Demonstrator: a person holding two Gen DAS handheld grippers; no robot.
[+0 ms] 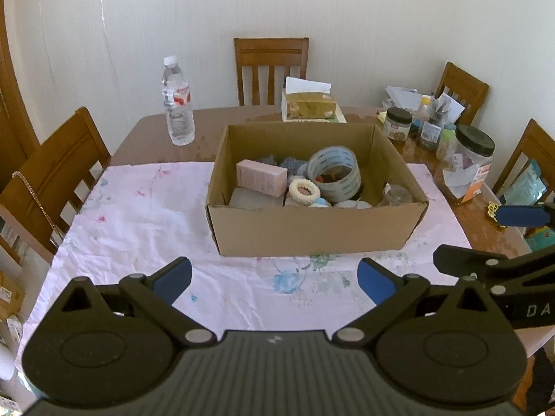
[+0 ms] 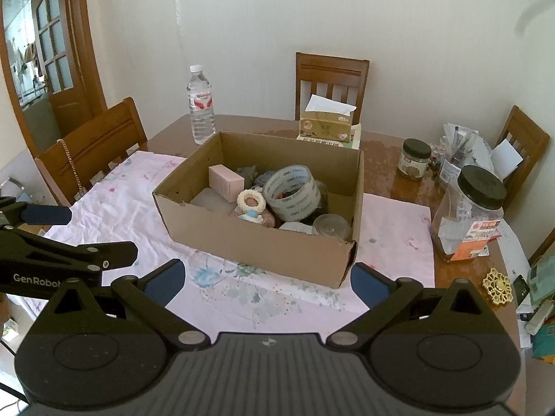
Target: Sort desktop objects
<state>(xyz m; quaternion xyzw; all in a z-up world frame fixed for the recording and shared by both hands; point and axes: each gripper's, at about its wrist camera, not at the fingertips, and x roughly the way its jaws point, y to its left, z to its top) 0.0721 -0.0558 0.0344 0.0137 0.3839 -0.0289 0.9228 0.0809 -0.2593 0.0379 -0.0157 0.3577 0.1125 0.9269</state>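
Observation:
An open cardboard box [image 1: 312,228] [image 2: 256,246] stands on a pink floral cloth [image 1: 138,228] [image 2: 121,194]. Inside lie a clear tape roll [image 1: 334,171] [image 2: 292,192], a pink carton [image 1: 262,176] [image 2: 226,182], a small doll figure [image 1: 304,191] [image 2: 251,208], a glass jar [image 1: 399,196] [image 2: 331,227] and several other small items. My left gripper [image 1: 275,282] is open and empty, held above the cloth in front of the box. My right gripper [image 2: 267,282] is open and empty, near the box's front right corner.
A water bottle [image 1: 177,102] [image 2: 200,105] and a tissue box [image 1: 308,104] [image 2: 327,123] stand behind the box. Jars [image 1: 473,159] [image 2: 468,208] and clutter crowd the right side, with a gold ornament [image 2: 497,286]. Wooden chairs [image 1: 52,180] [image 2: 331,83] surround the table.

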